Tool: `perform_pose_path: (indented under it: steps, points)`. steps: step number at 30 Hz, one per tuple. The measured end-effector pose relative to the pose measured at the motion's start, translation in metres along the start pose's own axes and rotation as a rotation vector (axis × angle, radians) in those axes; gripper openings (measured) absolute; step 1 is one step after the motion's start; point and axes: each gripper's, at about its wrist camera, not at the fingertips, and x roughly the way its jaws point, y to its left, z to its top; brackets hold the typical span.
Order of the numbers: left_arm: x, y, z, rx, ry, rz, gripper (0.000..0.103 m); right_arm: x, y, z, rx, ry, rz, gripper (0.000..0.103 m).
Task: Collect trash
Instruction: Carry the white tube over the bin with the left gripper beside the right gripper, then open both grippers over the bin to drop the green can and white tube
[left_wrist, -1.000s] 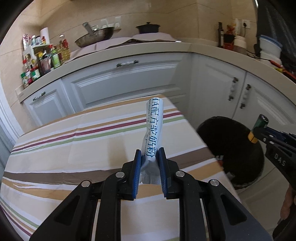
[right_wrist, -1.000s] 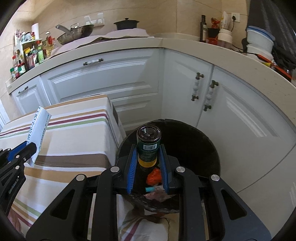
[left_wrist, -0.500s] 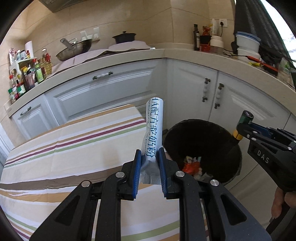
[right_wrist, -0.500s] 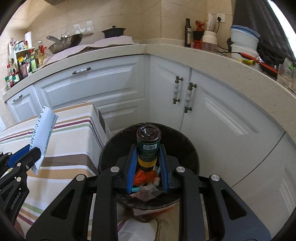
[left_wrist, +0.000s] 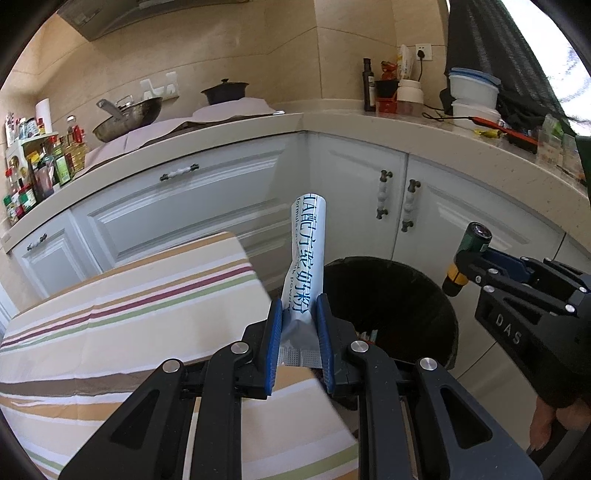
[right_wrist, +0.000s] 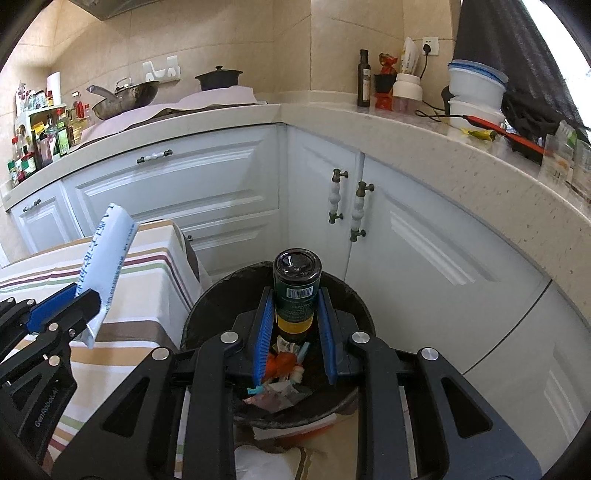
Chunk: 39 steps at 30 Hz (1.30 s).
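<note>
Looking down, only the right view shows litter in the black bin (right_wrist: 207, 314) beneath the right hand-held gripper (right_wrist: 295, 314) clamping a dark bottle (right_wrist: 297, 291); left hand-held gripper (left_wrist: 297, 325) clamps a white sachet (left_wrist: 306, 258) beside the striped surface (left_wrist: 129, 314).

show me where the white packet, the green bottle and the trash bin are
white packet (left_wrist: 306, 251): left wrist view, printed middle of the packet
green bottle (right_wrist: 297, 295): right wrist view, label below the cap
trash bin (right_wrist: 360, 299): right wrist view, black rim
</note>
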Motion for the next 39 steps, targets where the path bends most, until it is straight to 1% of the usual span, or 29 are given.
perform_pose_path:
  steps: [4,13,27,36,39]
  points:
    - [0.005,-0.008,0.006,0.005,-0.015,-0.007,0.02,0.002,-0.004,0.003,-0.001,-0.01,-0.008,0.023]
    - [0.021,-0.02,0.014,0.014,-0.016,-0.019,0.02,0.013,-0.014,0.007,0.011,-0.02,-0.017,0.023]
    - [0.058,-0.031,0.014,0.032,0.023,-0.012,0.021,0.042,-0.018,0.004,0.032,0.005,-0.018,0.023]
    - [0.086,-0.035,0.013,0.046,0.069,-0.022,0.021,0.066,-0.022,0.002,0.044,0.025,-0.026,0.023]
    - [0.091,-0.038,0.013,0.06,0.073,-0.026,0.024,0.073,-0.023,0.002,0.046,0.027,-0.029,0.025]
